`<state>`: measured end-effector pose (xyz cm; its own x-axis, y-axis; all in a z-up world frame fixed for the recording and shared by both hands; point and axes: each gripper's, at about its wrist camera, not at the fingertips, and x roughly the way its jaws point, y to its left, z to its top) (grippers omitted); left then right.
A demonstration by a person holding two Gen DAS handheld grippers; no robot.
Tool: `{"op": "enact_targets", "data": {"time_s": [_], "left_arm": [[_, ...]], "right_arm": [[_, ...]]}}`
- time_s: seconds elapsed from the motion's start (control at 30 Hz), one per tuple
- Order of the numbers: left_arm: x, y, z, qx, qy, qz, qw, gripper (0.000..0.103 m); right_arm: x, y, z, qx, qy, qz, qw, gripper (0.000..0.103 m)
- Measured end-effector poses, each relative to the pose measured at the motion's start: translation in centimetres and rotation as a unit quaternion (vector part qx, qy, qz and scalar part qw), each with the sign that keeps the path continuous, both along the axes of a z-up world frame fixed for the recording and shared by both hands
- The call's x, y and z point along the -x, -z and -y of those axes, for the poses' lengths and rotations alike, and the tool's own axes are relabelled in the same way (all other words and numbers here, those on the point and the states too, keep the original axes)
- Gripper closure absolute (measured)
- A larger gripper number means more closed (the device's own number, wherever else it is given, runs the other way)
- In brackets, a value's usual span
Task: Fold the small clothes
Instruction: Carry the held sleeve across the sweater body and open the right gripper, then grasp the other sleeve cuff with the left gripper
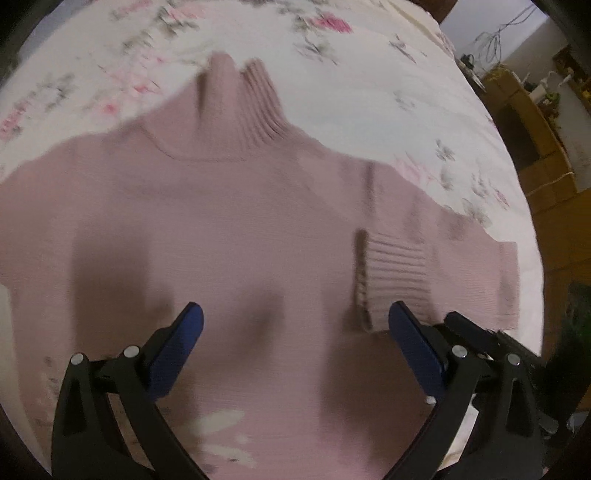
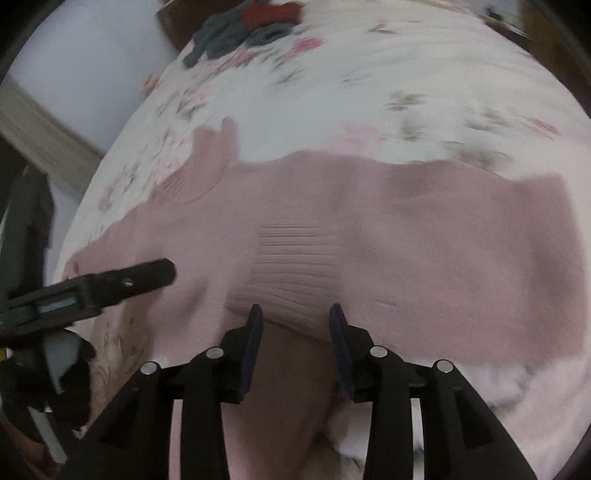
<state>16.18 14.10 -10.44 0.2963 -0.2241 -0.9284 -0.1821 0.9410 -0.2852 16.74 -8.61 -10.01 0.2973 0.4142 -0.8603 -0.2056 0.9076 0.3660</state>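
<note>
Pink sweater spread on the bed, one sleeve folded in

The sweater [image 1: 229,229] lay flat on the flowered bedsheet [image 1: 369,92], collar away from the person, its ribbed cuff [image 1: 399,273] resting across the chest. The left hand-held gripper [image 1: 295,325] hovered over the body with jaws spread wide and empty; the right hand-held gripper [image 2: 295,314] stood parted at the cuff, apparently not pinching it, though blur made that hard to judge. The next move likely called for bringing in the other sleeve

One pink sweater [image 1: 229,229], two grippers, one clothes pile [image 2: 240,29]
</note>
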Motion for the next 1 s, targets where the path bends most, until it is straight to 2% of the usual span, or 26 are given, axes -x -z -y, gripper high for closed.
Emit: {"op": "enact_targets", "data": {"time_s": [0.17, 0.23, 0.3, 0.37, 0.43, 0.6, 0.63, 0.7, 0.73, 0.83, 1.0], "left_arm": [[-1.0, 2.7, 3.0, 0.059, 0.026, -0.038, 0.9972, 0.004], [-1.4, 4.1, 4.1, 0.078, 0.029, -0.053, 0.9951, 0.005], [-1.9, 5.3, 4.9, 0.097, 0.028, -0.066, 0.9927, 0.011], [-2.3, 5.9, 5.6, 0.098, 0.027, -0.068, 0.9925, 0.011], [-2.8, 6.0, 6.2, 0.097, 0.027, -0.064, 0.9928, 0.02], [-3.6, 5.4, 7.0, 0.103, 0.031, -0.065, 0.9921, 0.065], [-3.8, 5.2, 7.1, 0.103, 0.03, -0.066, 0.9921, 0.07], [-3.8, 4.9, 7.0, 0.107, 0.027, -0.062, 0.9919, 0.089], [-3.8, 4.5, 7.1, 0.112, 0.027, -0.057, 0.9917, 0.095], [-3.5, 3.1, 7.2, 0.137, 0.034, -0.037, 0.9893, 0.097], [-2.7, 0.3, 5.5, 0.151, 0.02, 0.02, 0.9881, 0.098]], "right_arm": [[2.2, -0.9, 4.7, -0.001, 0.07, -0.002, 0.998, 0.062], [2.8, -1.1, 5.6, 0.004, 0.08, -0.004, 0.997, 0.061], [3.5, -1.1, 6.6, 0.007, 0.087, -0.006, 0.996, 0.061], [3.8, -1.0, 6.9, 0.007, 0.09, -0.008, 0.996, 0.061], [4.1, -0.9, 7.2, 0.005, 0.092, -0.01, 0.996, 0.061], [4.4, -0.3, 7.4, 0.008, 0.102, -0.014, 0.995, 0.061], [4.5, -0.3, 7.5, 0.008, 0.103, -0.015, 0.995, 0.061], [4.6, -0.2, 7.5, 0.011, 0.104, -0.015, 0.994, 0.061], [4.6, -0.2, 7.4, 0.012, 0.105, -0.015, 0.994, 0.061], [4.5, -0.1, 7.6, 0.013, 0.111, -0.018, 0.994, 0.061], [4.4, -0.6, 8.1, 0.015, 0.123, -0.011, 0.992, 0.061]]}}
